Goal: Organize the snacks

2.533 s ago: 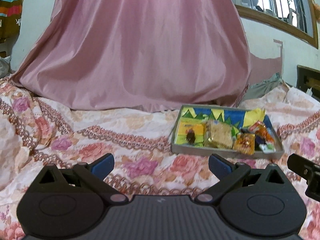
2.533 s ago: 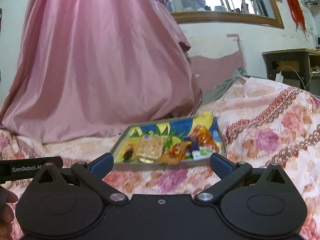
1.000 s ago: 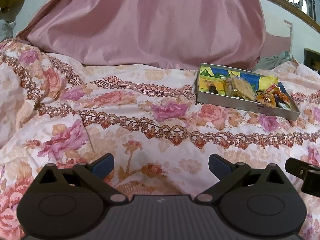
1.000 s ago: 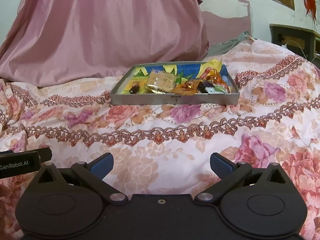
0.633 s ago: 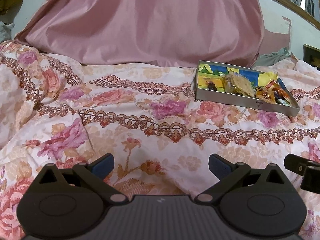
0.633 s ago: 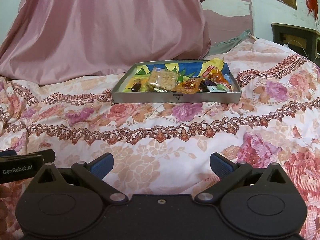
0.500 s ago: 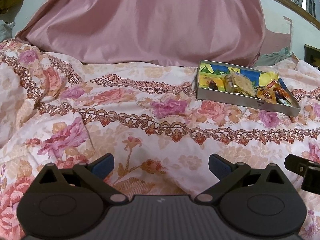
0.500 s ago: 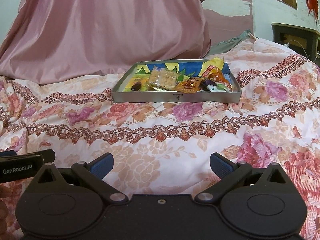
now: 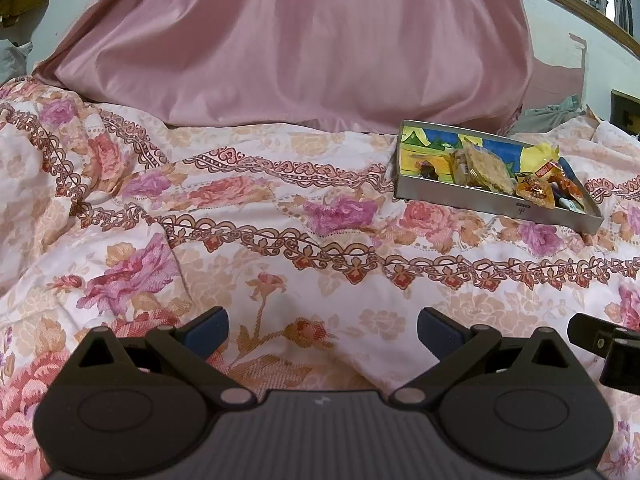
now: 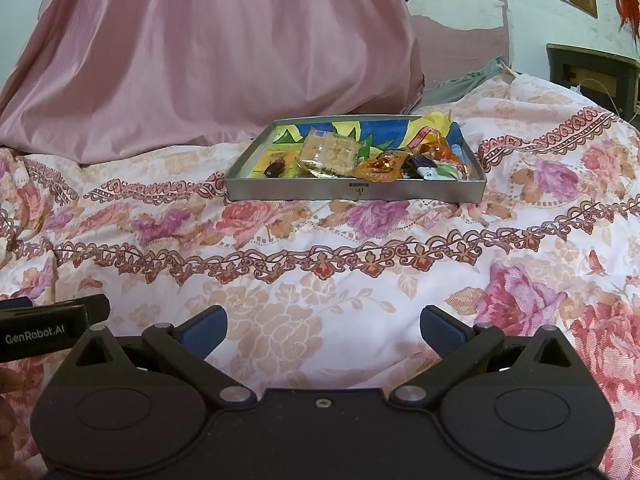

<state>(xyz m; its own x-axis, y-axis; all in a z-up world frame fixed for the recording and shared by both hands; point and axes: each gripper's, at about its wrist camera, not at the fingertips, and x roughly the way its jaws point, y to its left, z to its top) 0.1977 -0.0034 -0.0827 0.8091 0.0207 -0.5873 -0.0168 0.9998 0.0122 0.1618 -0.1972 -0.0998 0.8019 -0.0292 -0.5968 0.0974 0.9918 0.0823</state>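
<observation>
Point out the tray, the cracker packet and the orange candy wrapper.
tray (image 10: 288,192), right wrist view, front wall.
cracker packet (image 10: 330,152), right wrist view, middle of packet.
orange candy wrapper (image 10: 382,166), right wrist view, middle of wrapper.

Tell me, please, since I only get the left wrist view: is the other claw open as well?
Observer: Yes. The right gripper has its jaws wide apart, with nothing between them.
Operator: And what is it pointing at? My tray sits off to the right.
Observer: In the right wrist view the tray lies straight ahead on the bedspread, its long front wall facing the gripper squarely.
</observation>
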